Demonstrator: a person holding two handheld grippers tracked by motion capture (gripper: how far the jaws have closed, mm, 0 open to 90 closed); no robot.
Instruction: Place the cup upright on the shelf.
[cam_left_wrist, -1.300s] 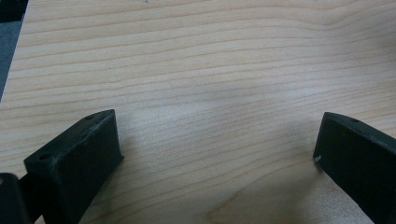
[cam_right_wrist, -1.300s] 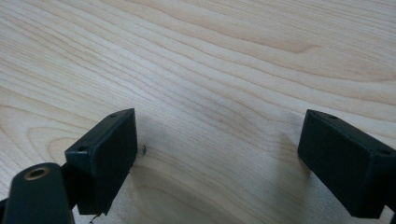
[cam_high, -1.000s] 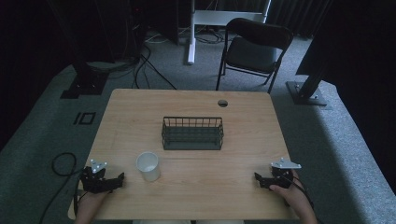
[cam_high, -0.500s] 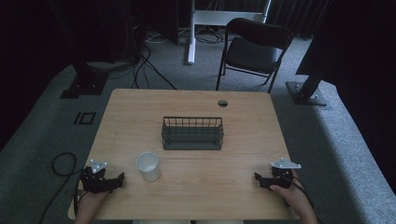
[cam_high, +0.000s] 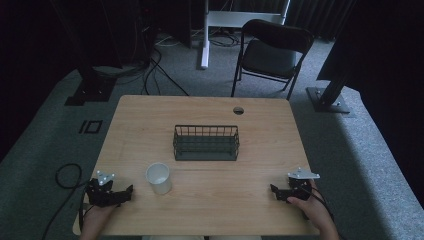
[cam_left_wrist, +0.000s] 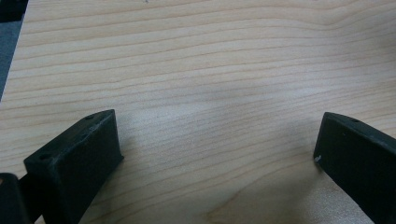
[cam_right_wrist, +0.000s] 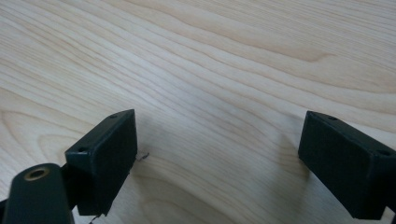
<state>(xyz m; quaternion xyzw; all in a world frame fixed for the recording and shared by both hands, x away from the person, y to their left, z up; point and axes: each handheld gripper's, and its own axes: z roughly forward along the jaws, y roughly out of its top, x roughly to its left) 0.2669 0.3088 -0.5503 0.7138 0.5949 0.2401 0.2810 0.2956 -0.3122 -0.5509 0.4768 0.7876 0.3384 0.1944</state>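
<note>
Your left gripper (cam_high: 131, 190) rests near the table's (cam_high: 260, 150) near-left corner, about 7 o'clock from the table's middle, with your left hand (cam_high: 97, 220) behind it at the near edge. In the left gripper view its jaws stand wide apart with nothing but bare wood grain between them; the table's left edge shows as a dark strip at the upper left of that view, so you have little room on that side.

Your right gripper (cam_high: 274, 190) lies near the near-right corner, about 5 o'clock, held by your right hand (cam_high: 312, 210). Its jaws are likewise spread wide and hold nothing; the right gripper view shows plain tabletop ahead of them. The right edge runs just beside your hand.

The white cup (cam_high: 158, 178) stands upright at about 7 o'clock from the middle, just beside your left gripper, at its 2 o'clock, and not touching it. It sits well apart from the right gripper, with a broad stretch of bare wood between the two.

Farther on, the wire basket (cam_high: 206, 143) sits at the middle of the table, near the cup at its 1 o'clock but apart from it. Bare board lies on both its sides.

Beyond it, a round hole (cam_high: 238, 110) lies near the far edge at about 1 o'clock. Past the table stands a folding chair (cam_high: 272, 50).
</note>
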